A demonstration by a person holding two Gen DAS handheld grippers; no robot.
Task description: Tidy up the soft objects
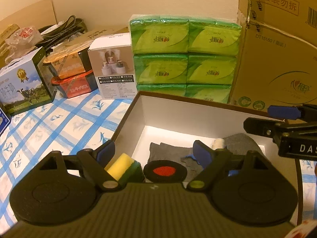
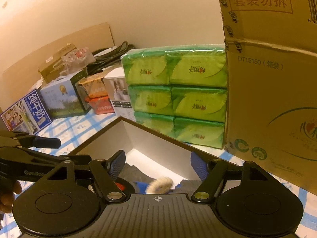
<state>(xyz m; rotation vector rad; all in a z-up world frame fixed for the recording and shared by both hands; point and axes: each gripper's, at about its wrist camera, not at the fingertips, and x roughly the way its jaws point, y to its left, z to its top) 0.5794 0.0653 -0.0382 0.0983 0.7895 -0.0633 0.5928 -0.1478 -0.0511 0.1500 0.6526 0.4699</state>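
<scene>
An open white box with a dark rim [image 1: 128, 111] sits on the checked cloth. Inside lie grey cloths [image 1: 168, 150], a yellow and green sponge [image 1: 124, 166], a black round pad with a red centre [image 1: 164, 171], a cream fluffy piece [image 1: 218, 143] and a grey knit item [image 1: 239, 142]. My left gripper [image 1: 154, 152] is open and empty above the box's near left part. My right gripper [image 2: 158, 164] is open and empty above the box [image 2: 150, 125]; the cream fluffy piece [image 2: 160, 184] and blue fabric [image 2: 140, 186] lie below it. The right gripper also shows in the left wrist view [image 1: 277, 117].
A stack of green tissue packs [image 1: 186, 57] stands behind the box, with a large cardboard carton [image 1: 277, 49] to its right. Product boxes [image 1: 113, 73], food bowls [image 1: 73, 75] and a milk carton box [image 1: 23, 85] line the back left. Blue checked cloth [image 1: 59, 123] covers the table.
</scene>
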